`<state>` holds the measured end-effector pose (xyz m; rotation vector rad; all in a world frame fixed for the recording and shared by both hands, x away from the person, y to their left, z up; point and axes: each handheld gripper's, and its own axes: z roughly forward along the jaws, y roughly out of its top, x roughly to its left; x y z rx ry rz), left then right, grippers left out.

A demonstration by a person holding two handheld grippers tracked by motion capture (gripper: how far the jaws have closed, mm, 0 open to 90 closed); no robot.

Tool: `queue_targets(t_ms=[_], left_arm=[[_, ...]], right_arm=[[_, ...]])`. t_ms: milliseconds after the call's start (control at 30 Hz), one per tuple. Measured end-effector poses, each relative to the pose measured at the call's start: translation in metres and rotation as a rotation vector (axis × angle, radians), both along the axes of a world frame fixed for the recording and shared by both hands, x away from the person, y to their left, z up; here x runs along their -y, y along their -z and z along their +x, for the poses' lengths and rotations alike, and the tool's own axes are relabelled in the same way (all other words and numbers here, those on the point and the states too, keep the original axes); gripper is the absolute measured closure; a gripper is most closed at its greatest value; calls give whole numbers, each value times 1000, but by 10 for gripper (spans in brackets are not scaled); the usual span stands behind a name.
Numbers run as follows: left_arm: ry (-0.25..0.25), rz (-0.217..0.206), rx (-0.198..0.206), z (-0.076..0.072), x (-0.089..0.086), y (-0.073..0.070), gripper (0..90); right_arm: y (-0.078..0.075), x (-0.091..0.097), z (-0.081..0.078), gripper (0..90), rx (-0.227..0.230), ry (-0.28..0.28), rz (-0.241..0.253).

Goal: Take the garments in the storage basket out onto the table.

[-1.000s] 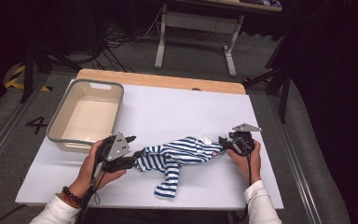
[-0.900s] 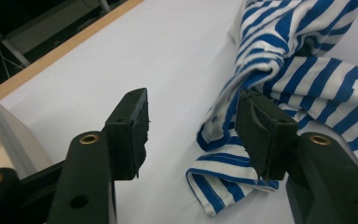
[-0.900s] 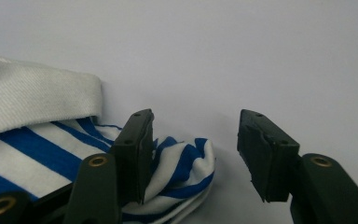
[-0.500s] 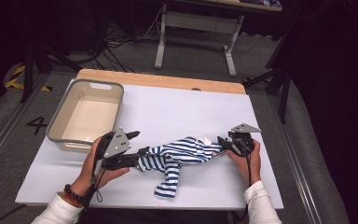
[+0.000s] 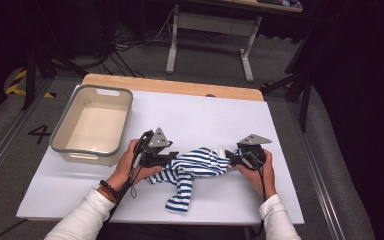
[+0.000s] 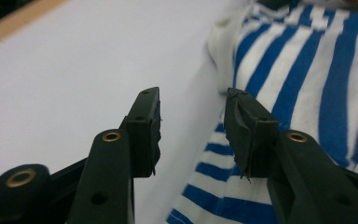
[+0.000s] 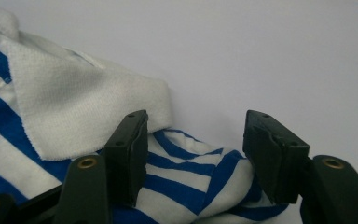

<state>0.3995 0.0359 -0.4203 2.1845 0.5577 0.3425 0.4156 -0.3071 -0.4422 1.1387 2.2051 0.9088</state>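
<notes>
A blue-and-white striped shirt lies crumpled on the white tabletop, one sleeve trailing toward the near edge. My left gripper is at its left end. In the left gripper view the jaws have just been closing but stand apart, with the striped cloth under the right one and its edge in the gap. My right gripper is at the shirt's right end by the white collar. Its jaws have just been opening, and a striped fold lies between them, unpressed.
A beige bin with a grey rim stands at the table's left, close behind my left hand. A wooden strip runs along the far edge. Bare white surface stretches beyond the shirt. A metal stand and cables are on the floor past the table.
My left gripper has moved right and slightly down, up to the shirt's left end, and its jaws have narrowed. The right gripper has stayed put, its jaws a little wider.
</notes>
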Motion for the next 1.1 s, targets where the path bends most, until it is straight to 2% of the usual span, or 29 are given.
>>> queue_targets(t_ms=[67,100,133,233,300,500,733,933,1000,1100], left_arm=[[29,17,-24,-2,3,6,593],[42,41,-34,-6,7,11,593],[42,41,-34,-6,7,11,593],[68,79,-43,-13,11,18,584],[73,103,-33,-17,13,21,571],[57,110,-40,-20,16,25,491],[54,114,-71,-18,18,33,484],[59,132,-85,-16,18,34,673],[53,134,-81,-15,17,34,758],[49,130,-60,-14,16,33,840]], right_arm=[[1,0,-1,402,-10,-10,-11],[3,-1,-3,404,-14,-21,-21],[3,-1,-3,404,-14,-21,-21],[4,0,-6,406,-24,-32,-29],[5,1,-8,406,-30,-35,-22],[7,5,-17,416,-38,-56,-22],[8,7,-25,483,-57,-71,-1],[7,9,-30,718,-72,-115,19],[6,8,-30,764,-76,-116,12],[3,5,-32,784,-64,-110,-10]])
